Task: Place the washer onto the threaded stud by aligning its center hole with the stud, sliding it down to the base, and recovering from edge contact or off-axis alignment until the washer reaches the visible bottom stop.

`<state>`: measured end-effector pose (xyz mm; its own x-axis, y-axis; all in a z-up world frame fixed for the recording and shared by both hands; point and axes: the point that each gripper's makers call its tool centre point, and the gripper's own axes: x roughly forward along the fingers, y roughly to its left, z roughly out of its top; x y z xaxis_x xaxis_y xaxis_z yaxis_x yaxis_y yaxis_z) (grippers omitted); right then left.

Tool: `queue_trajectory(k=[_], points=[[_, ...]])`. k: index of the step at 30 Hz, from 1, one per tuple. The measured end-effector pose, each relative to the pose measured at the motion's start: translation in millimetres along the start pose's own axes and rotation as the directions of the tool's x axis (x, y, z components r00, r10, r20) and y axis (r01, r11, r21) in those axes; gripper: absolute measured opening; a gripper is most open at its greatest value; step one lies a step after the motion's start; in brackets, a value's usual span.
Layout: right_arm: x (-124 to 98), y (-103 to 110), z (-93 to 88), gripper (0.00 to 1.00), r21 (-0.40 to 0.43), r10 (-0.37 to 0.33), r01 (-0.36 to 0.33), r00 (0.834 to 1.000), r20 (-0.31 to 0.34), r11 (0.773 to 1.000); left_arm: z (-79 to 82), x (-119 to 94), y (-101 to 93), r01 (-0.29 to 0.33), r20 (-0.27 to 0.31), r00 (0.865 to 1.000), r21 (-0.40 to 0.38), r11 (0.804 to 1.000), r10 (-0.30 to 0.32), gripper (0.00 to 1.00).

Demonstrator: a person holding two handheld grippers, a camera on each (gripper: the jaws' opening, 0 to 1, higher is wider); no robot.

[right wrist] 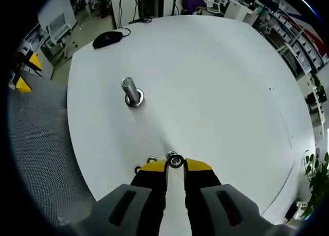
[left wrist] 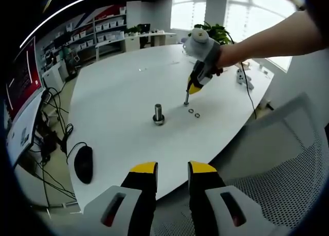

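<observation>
While your right gripper [right wrist: 176,165] pinches a washer [right wrist: 176,160] off the table [right wrist: 216,76], next centre it over the stud [right wrist: 130,91]; left gripper [left wrist: 172,170] idles narrowly open.

The metal washer [right wrist: 176,160] sits at the yellow jaw tips; the threaded stud [right wrist: 131,91] stands upright on the white table, well apart.

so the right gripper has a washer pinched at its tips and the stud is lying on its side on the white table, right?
One thing is off: the stud is not lying down. It stands upright on its base on the white table, as the right gripper view and the left gripper view show. The rest holds: the right gripper has a washer pinched at its tips.
</observation>
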<state>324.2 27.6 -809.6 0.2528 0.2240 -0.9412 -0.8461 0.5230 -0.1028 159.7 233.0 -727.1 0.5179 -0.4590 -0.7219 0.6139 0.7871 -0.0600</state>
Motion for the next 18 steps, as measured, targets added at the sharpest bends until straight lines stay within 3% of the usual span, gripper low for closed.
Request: queue_trajectory(k=[18], points=[[16.0,-1.2,-4.2,0.14,0.010,0.022,-0.022,0.999,-0.027,1.000,-0.7,0.6,0.0,0.002,-0.004,1.000,-0.003,1.000,-0.002,0.21]])
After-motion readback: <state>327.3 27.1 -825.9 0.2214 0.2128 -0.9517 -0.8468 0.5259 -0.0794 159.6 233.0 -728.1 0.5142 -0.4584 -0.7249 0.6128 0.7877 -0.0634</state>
